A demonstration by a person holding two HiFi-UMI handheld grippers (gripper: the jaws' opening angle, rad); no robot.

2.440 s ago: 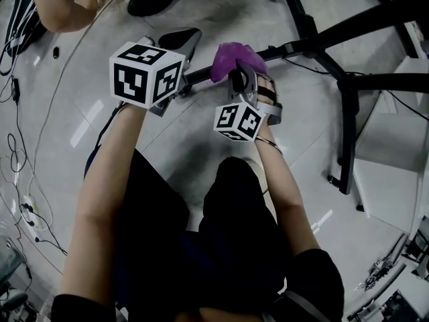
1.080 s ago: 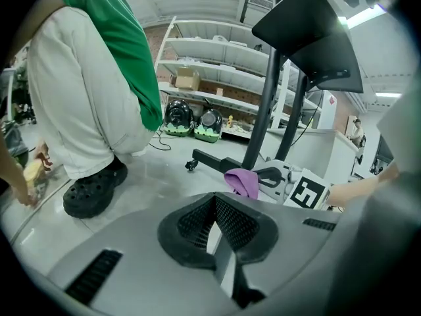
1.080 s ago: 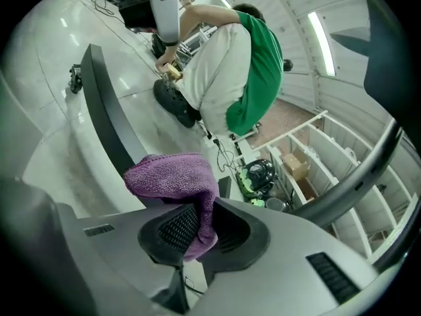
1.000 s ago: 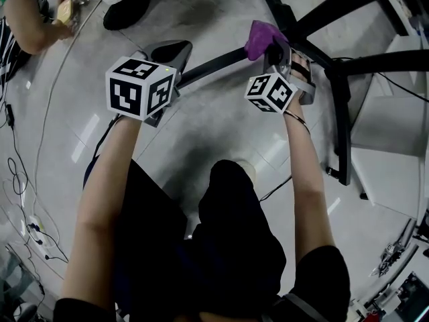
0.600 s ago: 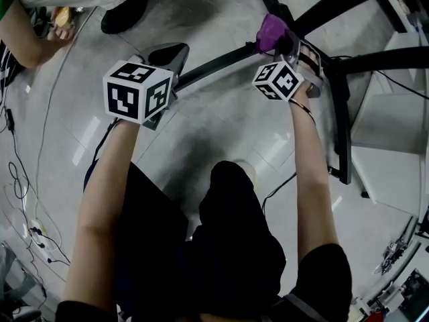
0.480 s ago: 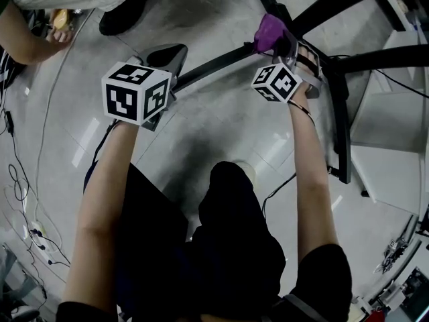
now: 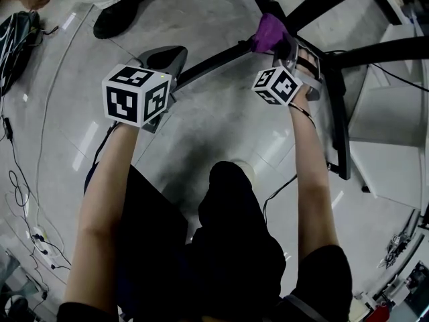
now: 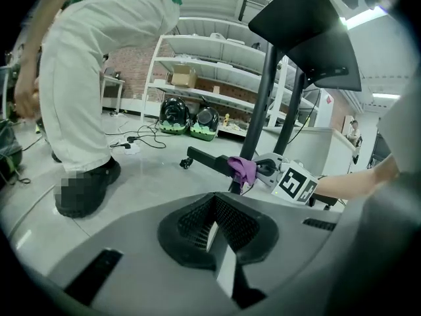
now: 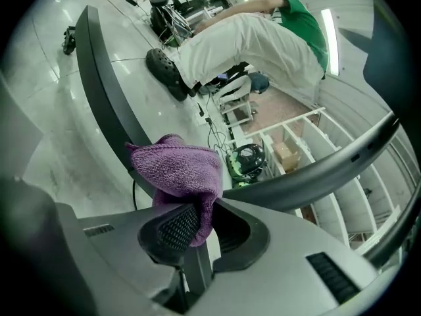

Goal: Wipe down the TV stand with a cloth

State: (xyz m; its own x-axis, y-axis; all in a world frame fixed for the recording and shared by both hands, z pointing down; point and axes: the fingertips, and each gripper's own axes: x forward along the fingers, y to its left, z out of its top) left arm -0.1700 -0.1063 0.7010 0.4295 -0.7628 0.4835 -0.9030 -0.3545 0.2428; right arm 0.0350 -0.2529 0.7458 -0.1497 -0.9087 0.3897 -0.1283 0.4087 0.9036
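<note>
1. My right gripper (image 9: 200,226) has its jaws clamped on the cloth (image 9: 176,170). One edge of the cloth is pinched between the ribbed black pads, and the rest bunches up above them.
2. The cloth is purple with a looped, towel-like pile. It is folded into a soft, rounded wad with a blunt corner sticking out to one side.
3. In the head view the cloth (image 7: 269,32) sits on a black bar of the TV stand (image 7: 214,58), close to where that bar meets the other legs. My right gripper (image 7: 285,45) is right behind it.
4. The left gripper view shows this from the side. The cloth (image 8: 243,170) hangs over the stand's low base bar (image 8: 204,160), at the foot of its upright black pole.
5. The stand is matt black throughout. It has long flat legs lying on the floor (image 7: 214,126), one of them ending in a small castor. The right gripper view shows the bar as a dark curved strip running up past the cloth.
6. My left gripper (image 8: 214,232) has its jaws together with nothing between them. In the head view it (image 7: 171,56) is held above the floor, just beside the near end of the same bar and well apart from the cloth.
7. Another person (image 8: 99,91) in white trousers and a green top stands bent over beyond the stand.
8. Cables (image 7: 20,200) trail across the glossy grey floor at my left.
</note>
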